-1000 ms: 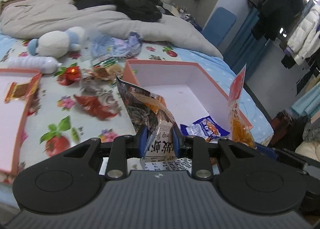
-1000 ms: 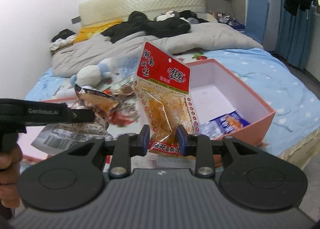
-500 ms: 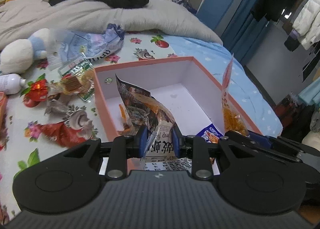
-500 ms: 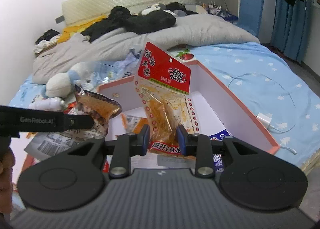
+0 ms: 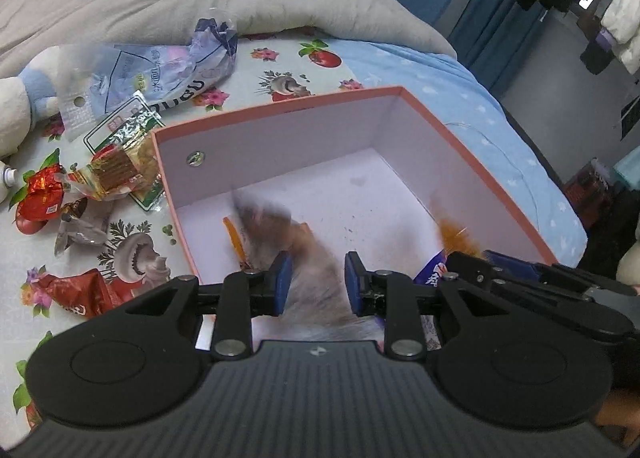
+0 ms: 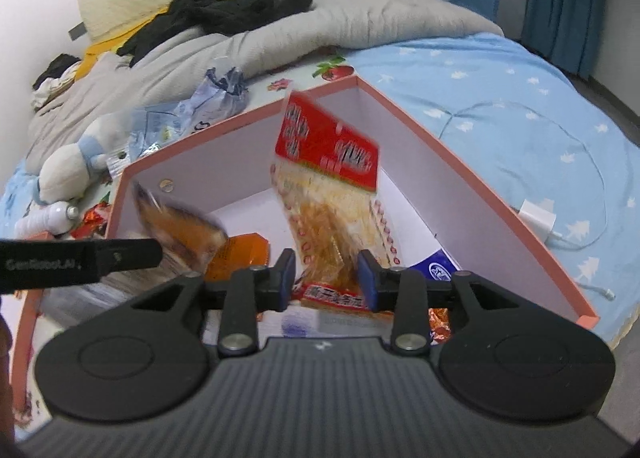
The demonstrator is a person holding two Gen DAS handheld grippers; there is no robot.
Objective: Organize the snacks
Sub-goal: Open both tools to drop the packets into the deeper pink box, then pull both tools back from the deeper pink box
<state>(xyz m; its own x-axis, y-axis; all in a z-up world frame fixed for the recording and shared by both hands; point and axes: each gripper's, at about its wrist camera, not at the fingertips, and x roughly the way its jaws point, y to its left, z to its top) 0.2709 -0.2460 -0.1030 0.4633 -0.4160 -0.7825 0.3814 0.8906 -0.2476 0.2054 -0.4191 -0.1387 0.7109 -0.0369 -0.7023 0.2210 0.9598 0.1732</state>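
Note:
A pink box (image 5: 276, 117) with a white inside lies open on the bed; it also shows in the right wrist view (image 6: 472, 165). My left gripper (image 5: 316, 284) is open over the box, and a brown snack bag (image 5: 280, 234) is blurred, dropping between its fingers. My right gripper (image 6: 326, 278) is open too, and the red-topped clear snack packet (image 6: 328, 185) is blurred between its fingers, falling into the box. An orange packet (image 6: 240, 254) and a blue packet (image 6: 438, 268) lie on the box floor.
Loose snack wrappers (image 5: 108, 173) and a large blue-white bag (image 5: 160, 69) lie on the flowered sheet left of the box. A plush toy (image 6: 76, 169) and grey duvet (image 5: 160, 5) lie beyond. A white charger and cable (image 6: 540, 217) lie right of the box.
Both grippers moved over the box and opened. The brown snack bag and the red-topped packet have been let go and are dropping into the box.

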